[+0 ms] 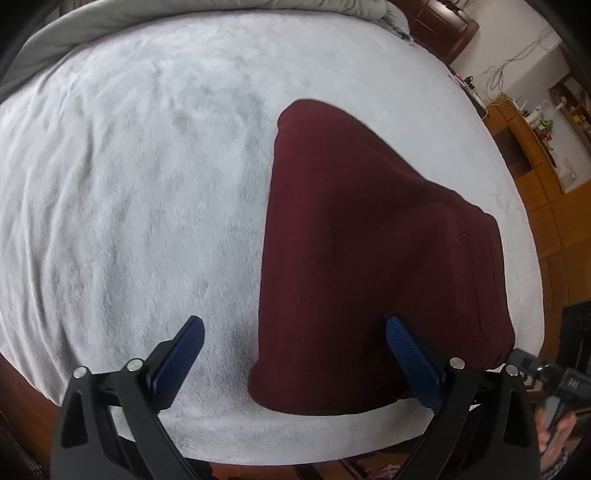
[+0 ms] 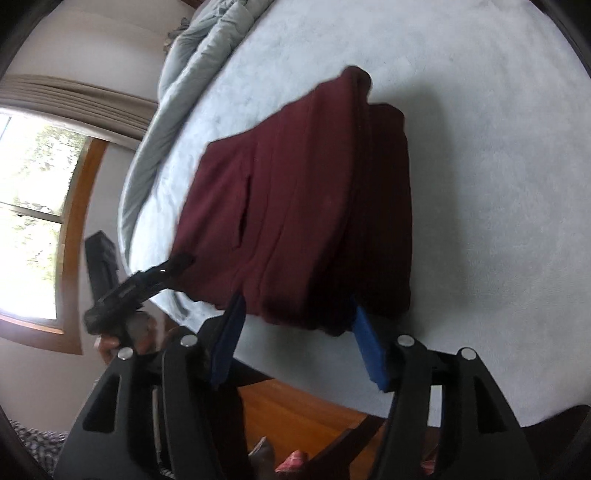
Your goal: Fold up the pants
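Note:
Dark maroon pants (image 1: 362, 251) lie folded into a thick stack near the front edge of a pale grey bed cover (image 1: 140, 192). My left gripper (image 1: 295, 325) is open and empty, above the stack's near left edge, with one blue finger over the cover and one over the pants. In the right wrist view the pants (image 2: 306, 206) show several folded layers. My right gripper (image 2: 299, 317) is open and empty at the stack's near edge. The left gripper (image 2: 147, 280) also shows at the left of that view.
A grey duvet (image 1: 207, 22) is bunched at the far end of the bed. Wooden shelving (image 1: 532, 155) stands to the right of the bed. A window (image 2: 33, 221) shows beyond the bed. A wooden floor (image 2: 295, 417) lies below the bed's edge.

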Demonstrator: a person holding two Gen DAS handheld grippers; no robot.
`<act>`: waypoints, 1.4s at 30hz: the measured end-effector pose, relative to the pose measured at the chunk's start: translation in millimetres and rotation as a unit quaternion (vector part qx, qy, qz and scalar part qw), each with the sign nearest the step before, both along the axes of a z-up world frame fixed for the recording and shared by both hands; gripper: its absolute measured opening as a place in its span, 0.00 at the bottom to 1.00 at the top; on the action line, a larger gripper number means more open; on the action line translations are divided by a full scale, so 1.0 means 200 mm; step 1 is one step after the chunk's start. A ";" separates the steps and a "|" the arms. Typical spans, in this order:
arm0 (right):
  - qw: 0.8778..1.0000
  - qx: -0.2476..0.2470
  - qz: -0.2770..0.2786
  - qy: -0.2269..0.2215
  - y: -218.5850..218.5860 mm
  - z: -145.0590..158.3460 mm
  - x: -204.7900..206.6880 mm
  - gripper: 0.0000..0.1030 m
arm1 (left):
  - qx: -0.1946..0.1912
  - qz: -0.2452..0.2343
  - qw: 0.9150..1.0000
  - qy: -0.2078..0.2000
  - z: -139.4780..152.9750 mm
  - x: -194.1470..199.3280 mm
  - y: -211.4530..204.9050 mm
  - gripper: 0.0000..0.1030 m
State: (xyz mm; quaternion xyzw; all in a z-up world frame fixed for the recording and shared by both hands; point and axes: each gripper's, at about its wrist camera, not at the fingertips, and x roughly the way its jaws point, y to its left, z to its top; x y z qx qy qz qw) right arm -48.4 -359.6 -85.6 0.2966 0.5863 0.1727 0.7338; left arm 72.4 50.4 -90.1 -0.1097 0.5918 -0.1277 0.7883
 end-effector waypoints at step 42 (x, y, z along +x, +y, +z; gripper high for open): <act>0.997 -0.078 0.023 0.018 -0.01 0.02 -0.04 0.21 | -0.055 -0.018 0.998 0.016 -0.09 0.08 0.08 0.72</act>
